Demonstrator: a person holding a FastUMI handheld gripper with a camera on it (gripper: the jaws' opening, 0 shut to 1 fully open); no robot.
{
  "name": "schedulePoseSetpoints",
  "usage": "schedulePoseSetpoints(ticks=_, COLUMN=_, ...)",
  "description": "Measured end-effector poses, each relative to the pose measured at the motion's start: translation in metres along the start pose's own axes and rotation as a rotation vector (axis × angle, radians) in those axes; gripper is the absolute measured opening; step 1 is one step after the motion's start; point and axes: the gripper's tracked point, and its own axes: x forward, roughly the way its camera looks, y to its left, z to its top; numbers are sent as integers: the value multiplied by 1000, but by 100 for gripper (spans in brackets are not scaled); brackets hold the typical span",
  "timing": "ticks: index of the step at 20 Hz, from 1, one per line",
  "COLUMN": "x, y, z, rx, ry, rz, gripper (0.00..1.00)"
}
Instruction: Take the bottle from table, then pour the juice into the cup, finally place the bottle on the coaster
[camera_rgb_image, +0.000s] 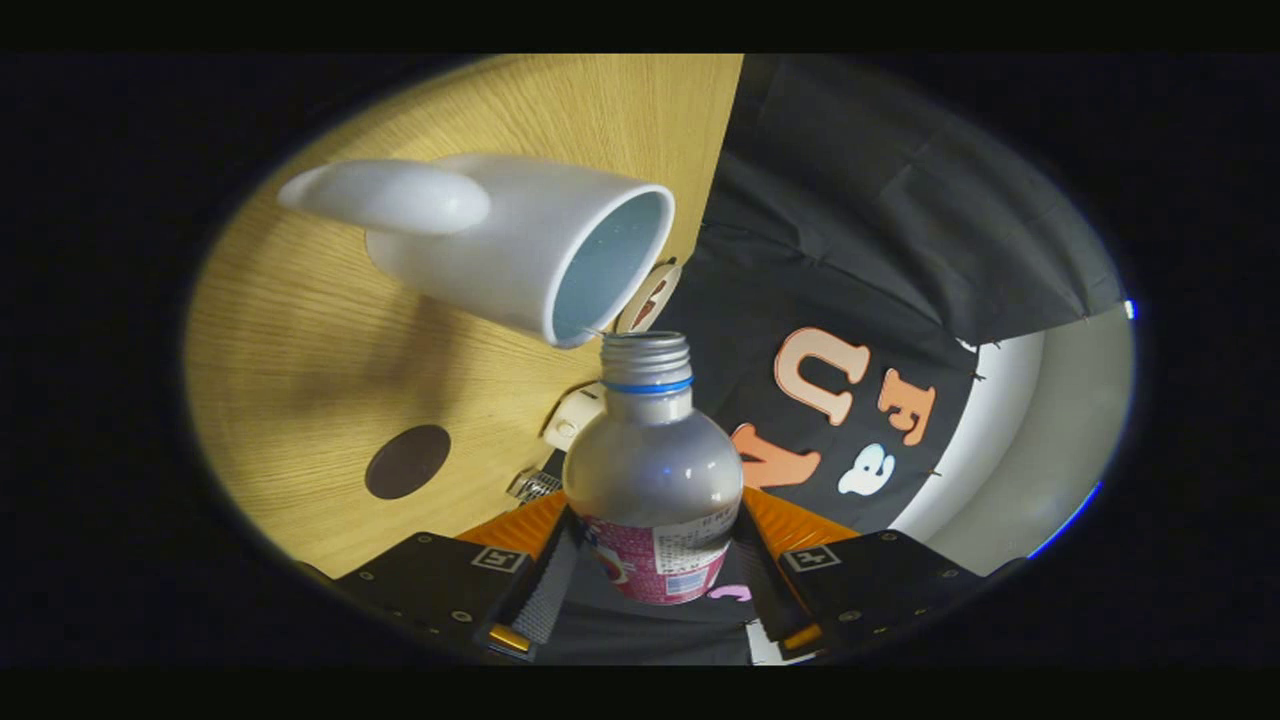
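Fingers (652, 585) clamp bottle (652, 470), neck at cup (520, 245) rim

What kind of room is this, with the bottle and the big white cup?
Probably a small test booth, not a real kitchen. A black cloth wall hangs behind a wooden table, where a white cup and a dark round coaster sit. The gripper holds the bottle tilted toward the cup.
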Motion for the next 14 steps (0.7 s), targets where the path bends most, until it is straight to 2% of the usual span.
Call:
schedulePoseSetpoints(ticks=8, x=-2, y=2, z=-2, rx=120, ry=27, rz=28, gripper=77)
schedulePoseSetpoints(ticks=14, x=-6, y=11, z=0, rx=365, ry=30, rz=119, gripper=77)
